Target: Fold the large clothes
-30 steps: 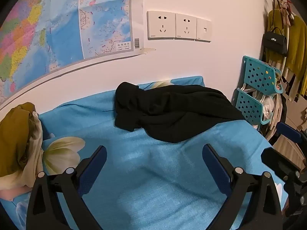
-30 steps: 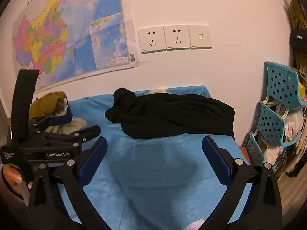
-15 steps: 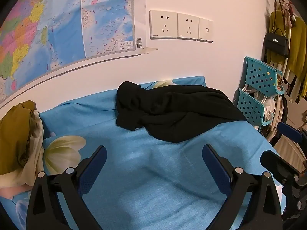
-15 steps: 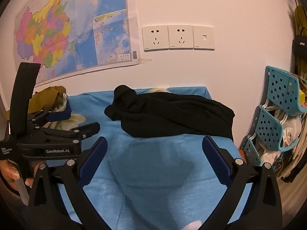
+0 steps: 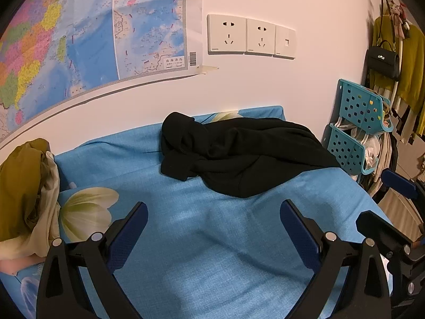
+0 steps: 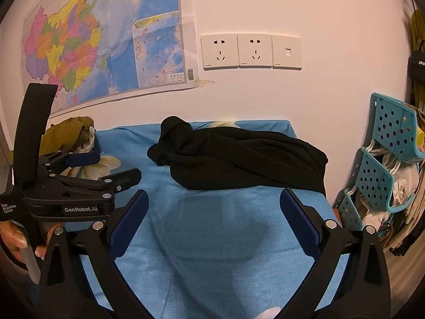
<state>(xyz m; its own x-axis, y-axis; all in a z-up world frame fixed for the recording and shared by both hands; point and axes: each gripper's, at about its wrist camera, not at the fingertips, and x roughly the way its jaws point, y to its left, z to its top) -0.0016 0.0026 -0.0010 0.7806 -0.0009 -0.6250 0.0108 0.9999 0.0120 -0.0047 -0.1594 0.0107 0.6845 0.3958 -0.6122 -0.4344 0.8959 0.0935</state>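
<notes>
- Black crumpled fabric garment lies bunched at the far end of the blue-sheeted bed, against the wall.
- Left gripper hovers over bare sheet, jaws wide, empty.
- Right gripper likewise, jaws wide.

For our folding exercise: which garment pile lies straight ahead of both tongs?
The black garment, crumpled mid-bed by the wall; the olive-and-cream pile sits at the bed's left edge.

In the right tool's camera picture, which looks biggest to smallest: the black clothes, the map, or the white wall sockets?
1. Map, biggest.
2. Black clothes, nearly as big, but they are nearer the camera, so this order is unsure.
3. Wall sockets, clearly smallest.
</notes>
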